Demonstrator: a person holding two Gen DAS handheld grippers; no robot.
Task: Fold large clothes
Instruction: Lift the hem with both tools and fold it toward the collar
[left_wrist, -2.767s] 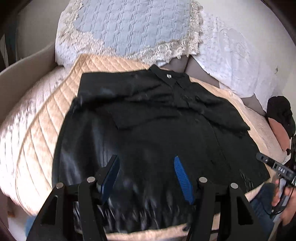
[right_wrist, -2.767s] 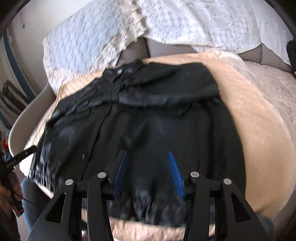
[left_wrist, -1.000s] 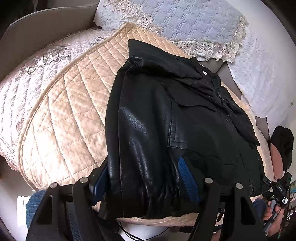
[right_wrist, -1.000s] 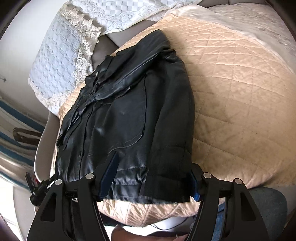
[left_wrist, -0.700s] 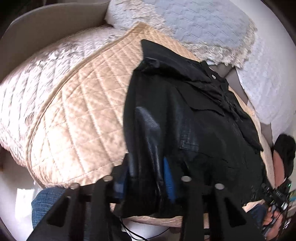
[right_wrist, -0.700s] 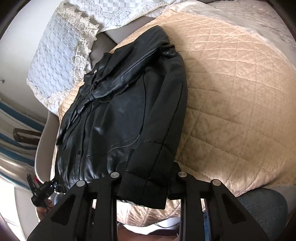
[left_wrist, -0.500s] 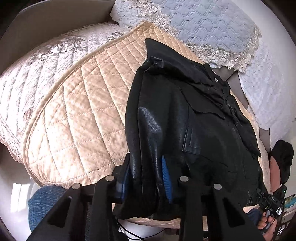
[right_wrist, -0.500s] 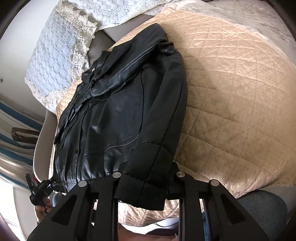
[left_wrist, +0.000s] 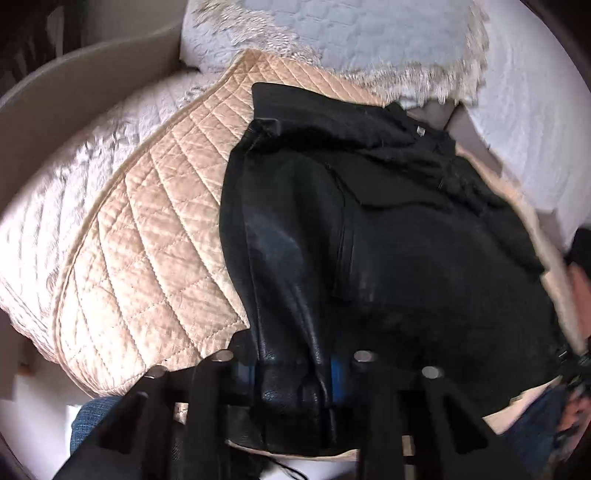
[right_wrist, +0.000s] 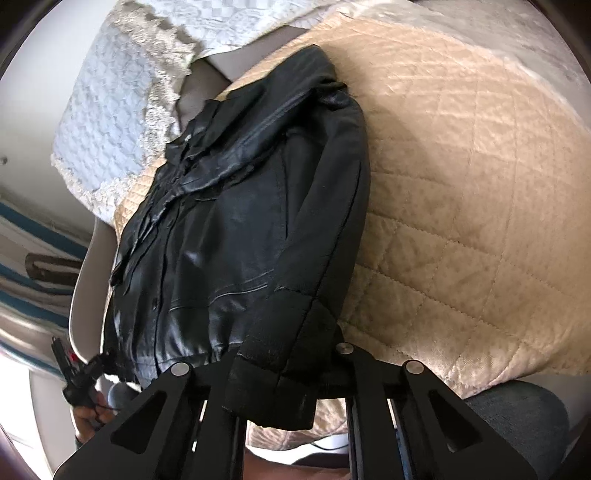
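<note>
A black leather jacket (left_wrist: 388, 229) lies front up on a beige quilted cover (left_wrist: 147, 251), collar toward the pillows, sleeves folded across the chest. My left gripper (left_wrist: 291, 369) is shut on the jacket's near left hem corner. In the right wrist view the jacket (right_wrist: 236, 221) lies the same way, and my right gripper (right_wrist: 280, 373) is shut on its near right hem corner with the ribbed band bunched between the jaws. The blue pads are mostly hidden by the leather.
Pale blue lace-edged pillows (left_wrist: 369, 33) lie behind the collar. A grey bed frame (left_wrist: 74, 96) curves at the left. The bed's near edge runs just below both grippers. The person's jeans (right_wrist: 517, 413) show beneath. The other gripper (right_wrist: 74, 373) shows at lower left.
Both grippers closed from wide open onto the jacket's two near hem corners. The hem is now bunched and slightly lifted off the cover.
</note>
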